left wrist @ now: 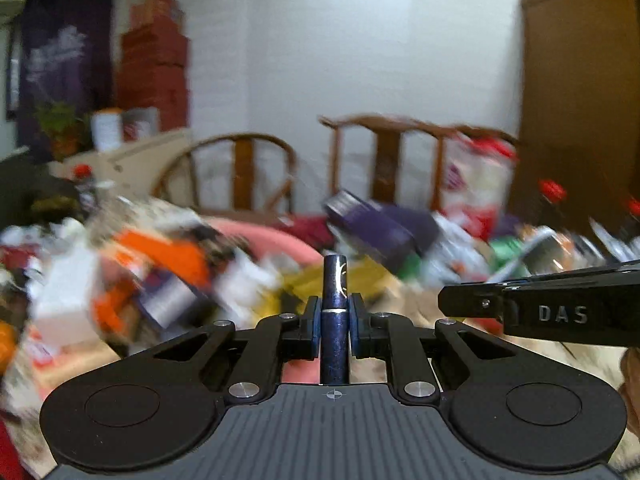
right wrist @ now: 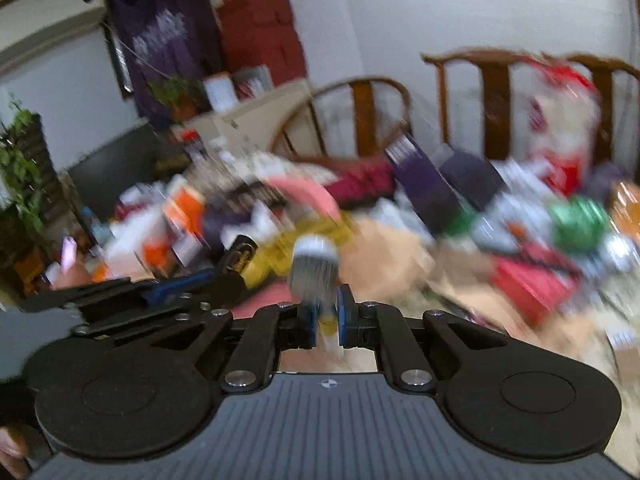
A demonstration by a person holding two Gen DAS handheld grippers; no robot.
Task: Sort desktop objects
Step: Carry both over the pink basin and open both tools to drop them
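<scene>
Cluttered table point(left wrist: 420, 308) blurred, left gripper point(left wrist: 335, 322) clamped on dark blue pen point(left wrist: 335, 320), long axis pointing away along fingers, right gripper point(right wrist: 326, 318) closed on silver-capped item point(right wrist: 314, 266), too blurred to identify, seen only in right view, wooden chairs point(left wrist: 392, 152) far side

One marking is legible: the raised letters "DAS" on the black side of the right gripper point(left wrist: 472, 306), seen in the left wrist view where it enters from the right edge. All printing on the blurred packages and boxes on the table, and on the dark purple hanging point(right wrist: 160, 32), cannot be read.
</scene>
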